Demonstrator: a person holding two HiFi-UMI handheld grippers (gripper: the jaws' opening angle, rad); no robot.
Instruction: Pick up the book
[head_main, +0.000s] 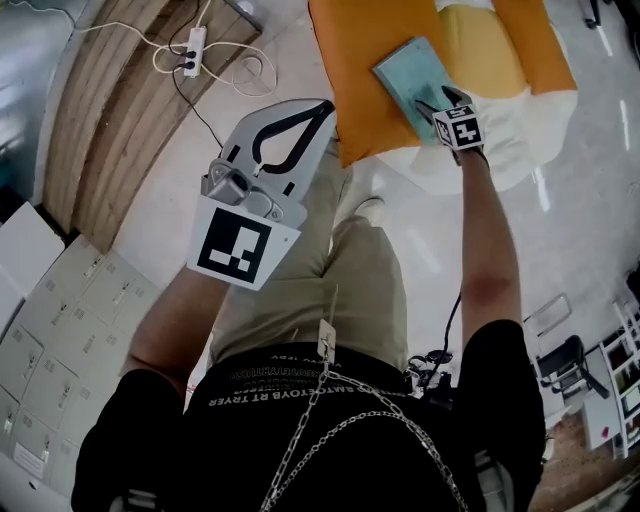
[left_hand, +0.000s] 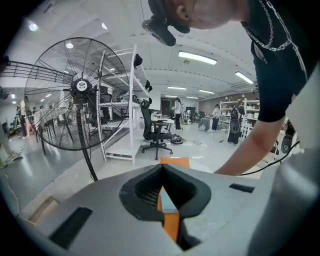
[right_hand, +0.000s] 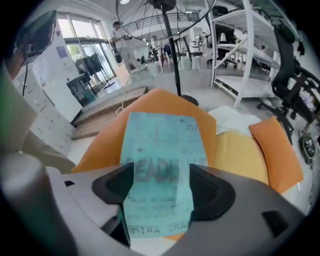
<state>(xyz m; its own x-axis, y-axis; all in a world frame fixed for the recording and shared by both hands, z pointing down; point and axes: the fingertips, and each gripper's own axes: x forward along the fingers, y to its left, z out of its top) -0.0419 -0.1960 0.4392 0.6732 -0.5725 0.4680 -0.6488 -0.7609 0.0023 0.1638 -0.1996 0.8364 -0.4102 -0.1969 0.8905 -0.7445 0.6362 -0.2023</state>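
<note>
Head view: a wooden platform (head_main: 110, 110) with a white power strip (head_main: 195, 48) lies to the left, with pale cabinets (head_main: 50, 330) below it. Ahead, a teal book (head_main: 408, 72) lies flat on an orange cushion (head_main: 350, 90) beside a yellow cushion (head_main: 480, 50). My right arm is stretched forward, with the right gripper (head_main: 432, 103) over the book's near end. My left gripper (head_main: 310, 108) is held up close to my body, well apart from the book.

Left gripper view: its jaws meet at the tips with nothing between them. Beyond stand a large fan (left_hand: 80, 90), a white shelf (left_hand: 120, 100) and an office chair (left_hand: 155, 131).

Right gripper view: the jaws are spread wide, one along each long edge of the book. I cannot tell if they press it.
</note>
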